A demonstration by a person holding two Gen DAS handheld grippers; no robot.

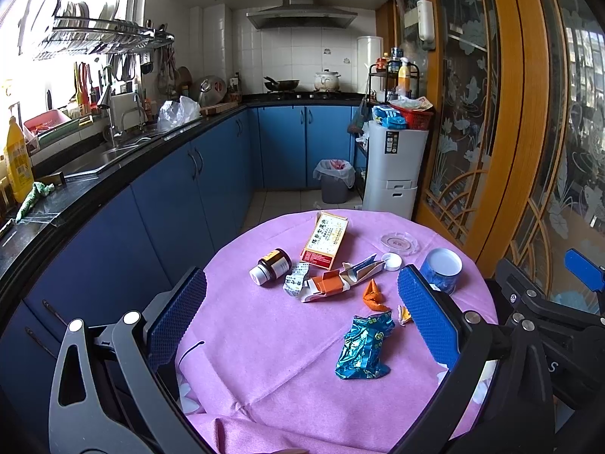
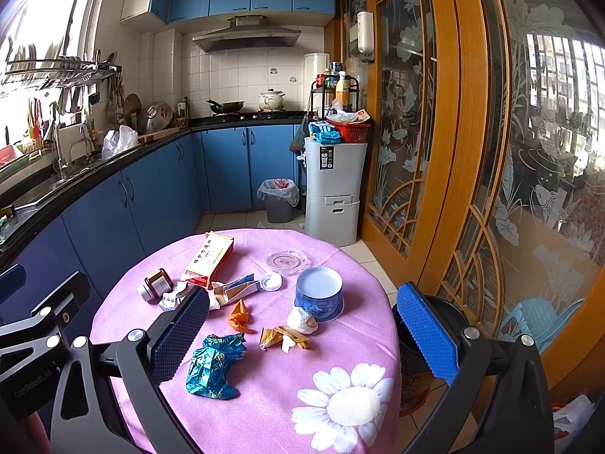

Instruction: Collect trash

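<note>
Where trash crowds mid-table (image 1: 242, 344), both grippers wide, empty, near its edge.

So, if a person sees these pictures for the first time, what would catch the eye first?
Probably the round table with its pink cloth, littered with trash: a crumpled blue wrapper near the front edge and a flat yellow and red box lying towards the far side. A blue tin stands upright at the right. Both tools, left and right, are open and hold nothing.
</note>
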